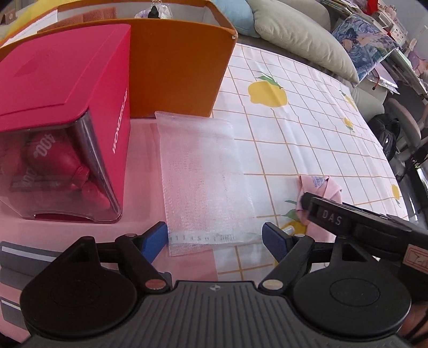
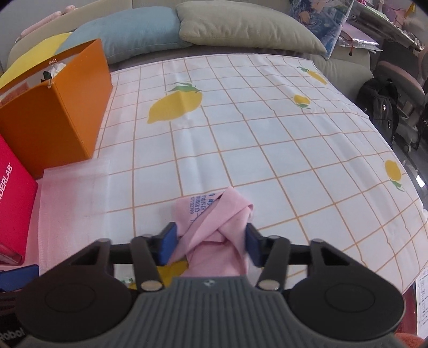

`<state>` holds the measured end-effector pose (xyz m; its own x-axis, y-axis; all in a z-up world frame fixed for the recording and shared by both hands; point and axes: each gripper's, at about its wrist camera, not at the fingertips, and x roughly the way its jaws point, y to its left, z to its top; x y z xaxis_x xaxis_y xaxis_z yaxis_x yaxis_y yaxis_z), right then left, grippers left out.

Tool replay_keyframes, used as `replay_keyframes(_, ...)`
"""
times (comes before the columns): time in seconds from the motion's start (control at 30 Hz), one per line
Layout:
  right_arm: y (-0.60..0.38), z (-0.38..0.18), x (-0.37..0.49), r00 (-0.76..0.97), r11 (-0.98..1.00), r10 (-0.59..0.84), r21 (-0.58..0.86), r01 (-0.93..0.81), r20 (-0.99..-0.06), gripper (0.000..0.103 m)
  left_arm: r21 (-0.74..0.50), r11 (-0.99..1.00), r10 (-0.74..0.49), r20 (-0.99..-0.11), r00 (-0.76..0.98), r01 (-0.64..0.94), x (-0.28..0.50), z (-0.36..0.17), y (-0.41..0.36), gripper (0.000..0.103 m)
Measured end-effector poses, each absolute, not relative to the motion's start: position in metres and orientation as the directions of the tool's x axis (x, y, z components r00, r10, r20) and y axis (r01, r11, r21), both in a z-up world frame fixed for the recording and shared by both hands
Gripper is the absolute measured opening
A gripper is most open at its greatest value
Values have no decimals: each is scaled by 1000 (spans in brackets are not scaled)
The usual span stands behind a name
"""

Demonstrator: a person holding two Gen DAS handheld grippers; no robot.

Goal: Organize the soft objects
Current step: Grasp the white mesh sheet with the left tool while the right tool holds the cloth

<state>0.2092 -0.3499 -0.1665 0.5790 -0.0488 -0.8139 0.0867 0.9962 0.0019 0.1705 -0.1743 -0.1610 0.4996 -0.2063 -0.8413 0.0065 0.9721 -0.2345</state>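
A translucent white mesh bag lies flat on the lemon-print tablecloth; it also shows in the right wrist view. My left gripper is open, its blue fingertips either side of the bag's near end. A folded pink cloth with blue printed text lies between my right gripper's blue fingers, which stand open close around it. In the left wrist view the pink cloth shows partly behind the right gripper's body.
A red box with a clear front stands left of the bag. An orange box stands behind it, also in the right wrist view. Cushions line the far edge. A black backpack sits off the right.
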Motion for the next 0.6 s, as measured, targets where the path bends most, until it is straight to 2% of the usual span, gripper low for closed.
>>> replay_keyframes(0.03,-351,-166,209,582,997,-28,22,78,-812,33,-216,976,-196,-842,502,20,170,-161,-176,88)
replay_keyframes(0.1,-353,-165,207,585,994,36,87,60,-810,15,-168,984,-177,-839,514,64,167,-161,-182,72)
replay_keyframes(0.23,-351,-163,207,588,990,84,135,43,-805,11,-90,986,-151,-825,544,137,160,-161,-187,51)
replay_keyframes(0.3,-351,-163,206,586,988,91,146,47,-805,11,-59,982,-149,-820,553,178,159,-162,-191,30)
replay_keyframes(0.33,-352,-164,207,584,988,92,149,51,-807,11,-61,978,-164,-819,551,200,158,-161,-193,23)
replay_keyframes(0.37,-352,-164,207,584,987,94,153,53,-806,11,-72,973,-184,-819,543,221,157,-161,-194,8)
replay_keyframes(0.4,-353,-164,206,584,986,94,155,55,-806,11,-79,969,-197,-821,536,235,156,-161,-195,5)
replay_keyframes(0.6,-357,-158,202,612,981,126,191,42,-781,11,-87,960,-224,-811,540,267,143,-151,-186,4)
